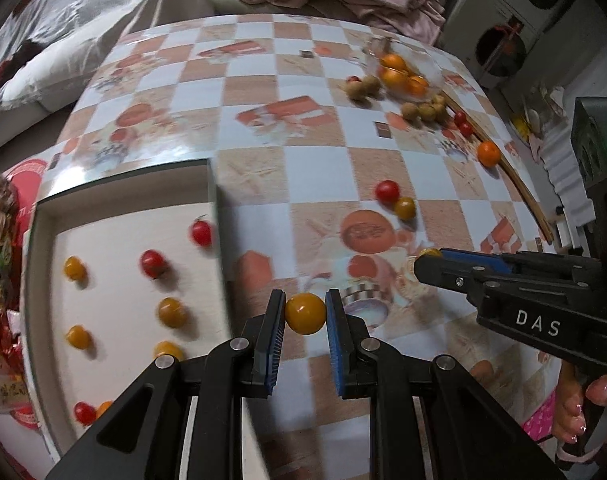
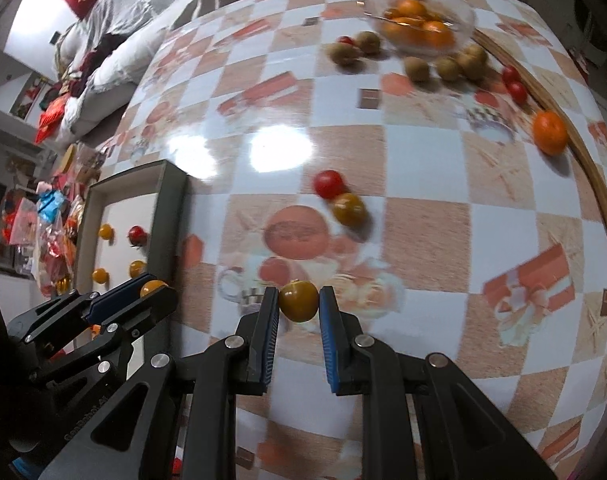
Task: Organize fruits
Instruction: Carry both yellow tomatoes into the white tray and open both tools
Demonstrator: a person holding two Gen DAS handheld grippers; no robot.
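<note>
Left tongs [image 1: 305, 314]: closed on 1 yellow tomato [image 1: 305, 313], pinched at its widest part between the 2 blue pads; pointed steeply down over the table [image 1: 263, 92], just right of the box wall.
Right tongs [image 2: 298, 301]: closed on a second, darker yellow tomato [image 2: 298, 301], held the same way; in the left view these tongs [image 1: 425, 258] reach in from the right with only a sliver of that fruit showing.
Why 2 at once: each hand carries 1 tomato, so a single trip probably serves both.
Box [image 1: 43, 240]: shallow, pale-floored, at the table's left corner; it holds yellow and red tomatoes lying apart from one another, among them a red one [image 1: 153, 263] near the far wall. It looks like the sorting place for small tomatoes.
Tomatoes left on the table: 1 red [image 2: 328, 184] touching 1 yellow [image 2: 348, 209] in mid-table, and 2 red [image 2: 514, 82] near the far right edge.
Glass bowl [image 2: 469, 16]: far right, holding oranges, so each kind seems to get its own container.
Loose orange [image 2: 549, 132]: on the table against the wooden edge strip [image 2: 591, 176], well apart from the bowl.
Brown fruits [image 2: 447, 68]: scattered just in front of the bowl; the kind is unclear.
Stage, as a judgement: partway; both carried tomatoes are not yet in the box.
Next need: clear the box wall and set them on bare floor.
Risk: round, smooth skins may roll once let go.
</note>
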